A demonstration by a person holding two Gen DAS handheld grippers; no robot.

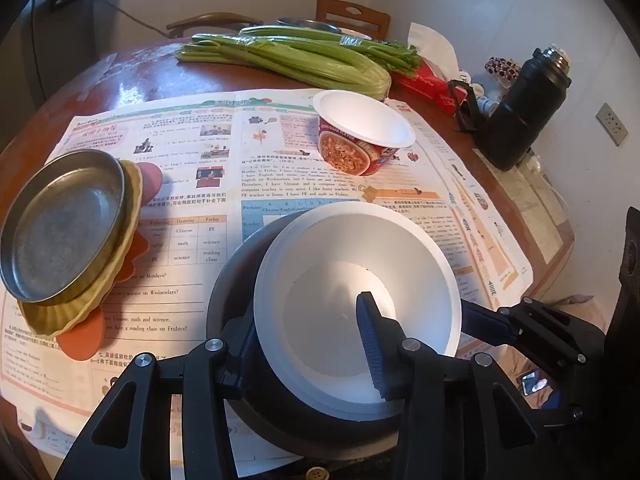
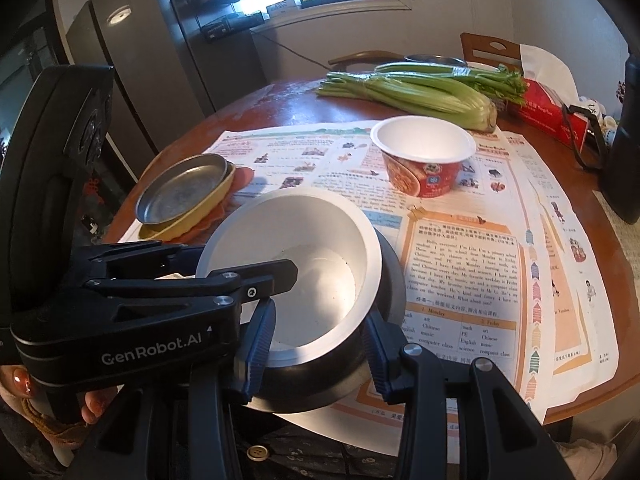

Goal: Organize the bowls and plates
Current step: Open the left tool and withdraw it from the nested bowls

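Observation:
A white bowl (image 1: pixel 340 276) (image 2: pixel 316 236) sits nested inside a wider dark bowl (image 1: pixel 229 276) (image 2: pixel 394 280), low at the near edge of the newspaper; contact with the paper cannot be made out. My left gripper (image 1: pixel 304 308) (image 2: pixel 248 258) straddles the near-left rim. One blue pad is inside the white bowl and the other finger is outside, mostly hidden. My right gripper (image 2: pixel 320 308) is shut across the near-right wall of both bowls. Its outer finger (image 1: pixel 484 320) also shows in the left wrist view. A metal plate (image 1: pixel 64 224) (image 2: pixel 180 192) lies on a yellow plate (image 1: pixel 120 272) at the left.
An empty red noodle cup (image 1: pixel 360 136) (image 2: pixel 424 160) stands behind the bowls on the newspaper (image 1: pixel 192 200). Celery (image 1: pixel 288 60), a red tissue box (image 1: pixel 428 84) and a black flask (image 1: pixel 524 108) line the far side of the round wooden table. A hand (image 2: pixel 24 384) holds the left gripper.

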